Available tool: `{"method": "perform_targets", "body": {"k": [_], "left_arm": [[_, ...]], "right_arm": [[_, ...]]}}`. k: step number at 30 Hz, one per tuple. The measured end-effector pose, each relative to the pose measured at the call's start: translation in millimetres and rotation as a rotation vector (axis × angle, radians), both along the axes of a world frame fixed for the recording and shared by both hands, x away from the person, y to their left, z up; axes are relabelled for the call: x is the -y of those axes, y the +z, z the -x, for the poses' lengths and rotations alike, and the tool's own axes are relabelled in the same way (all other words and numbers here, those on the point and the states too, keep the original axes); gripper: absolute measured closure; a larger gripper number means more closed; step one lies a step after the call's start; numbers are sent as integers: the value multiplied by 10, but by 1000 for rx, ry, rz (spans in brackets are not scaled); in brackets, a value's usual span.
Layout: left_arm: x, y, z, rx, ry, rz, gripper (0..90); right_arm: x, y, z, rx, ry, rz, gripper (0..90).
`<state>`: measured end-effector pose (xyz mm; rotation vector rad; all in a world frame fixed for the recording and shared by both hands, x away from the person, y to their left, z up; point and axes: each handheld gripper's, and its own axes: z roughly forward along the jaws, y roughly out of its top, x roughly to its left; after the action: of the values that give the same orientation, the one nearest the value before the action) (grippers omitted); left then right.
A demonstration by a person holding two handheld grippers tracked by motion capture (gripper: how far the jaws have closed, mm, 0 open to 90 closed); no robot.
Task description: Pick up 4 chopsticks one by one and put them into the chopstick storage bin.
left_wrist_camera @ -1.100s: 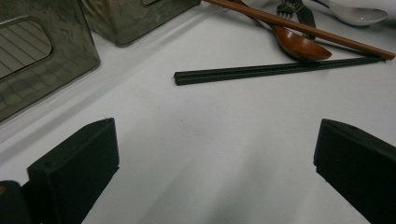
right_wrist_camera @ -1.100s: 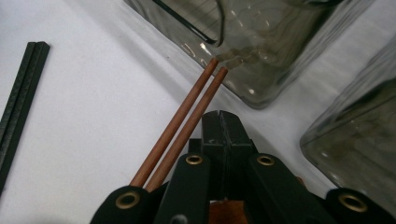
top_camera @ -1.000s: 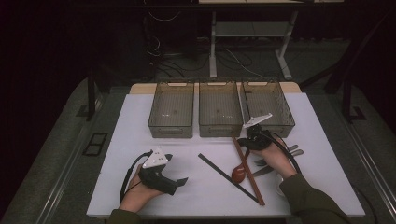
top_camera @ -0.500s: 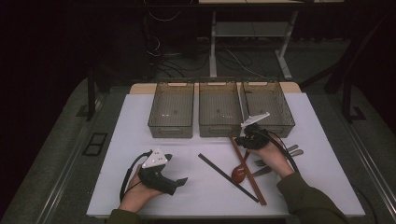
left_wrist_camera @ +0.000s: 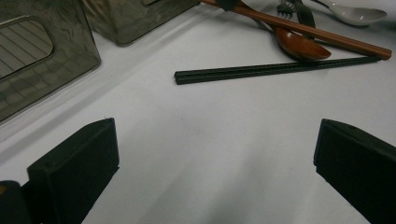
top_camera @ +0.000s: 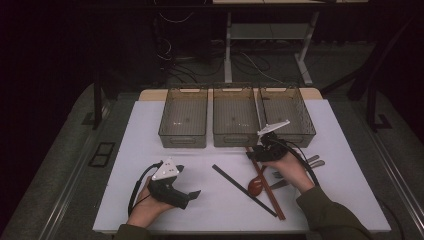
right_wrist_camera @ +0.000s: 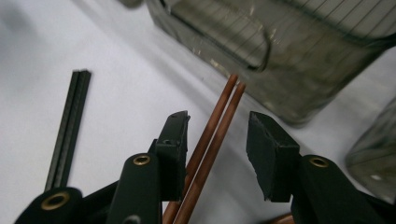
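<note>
The right tool (right_wrist_camera: 217,154) is pointing down at the brown chopsticks (right_wrist_camera: 210,144) lying on the surface (top_camera: 350,190); its jaws have just been opening, straddling them. The left tool (top_camera: 192,195) is resting released.

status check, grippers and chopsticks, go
Right gripper jaws just opening, brown wooden chopsticks between, ungripped. Left gripper open, idle. Brown wooden spoon lies against the chopsticks.

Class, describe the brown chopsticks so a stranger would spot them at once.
Start at the three mesh bins on the white table. Below the middle and right bins, beside the right gripper, lie the brown chopsticks: reddish wood, unlike the black pair alongside.
</note>
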<state>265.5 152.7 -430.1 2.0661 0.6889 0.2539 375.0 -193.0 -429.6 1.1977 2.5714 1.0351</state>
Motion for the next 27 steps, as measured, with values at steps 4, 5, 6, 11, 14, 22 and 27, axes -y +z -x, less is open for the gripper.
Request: {"method": "perform_targets", "body": {"k": [4,5,6,11,14,22,27], "left_arm": [[-3,-2,-3,-1,-1,0,0],[-3,-1,-3,-2,-1,0,0],[-3,-1,-2,-2,-1,0,0],[-1,-3,-2,-2,-1,0,0],[0,-2,-1,-2,-1,1,0],[0,-3,-1,-3,-1,1,0],[-2,0,-2,-3,-3,1,0]], "right_arm": [[-39,-41,-4,-14,14,29,579],[-41,-45,-5,-18,13,35,581],[-41,-45,-5,-18,13,35,581],[-60,-68,1,-33,24,53,638],[-69,-73,3,-28,33,60,655],[-82,-67,14,-26,44,63,701],[-99,-61,21,-24,62,61,742]]}}
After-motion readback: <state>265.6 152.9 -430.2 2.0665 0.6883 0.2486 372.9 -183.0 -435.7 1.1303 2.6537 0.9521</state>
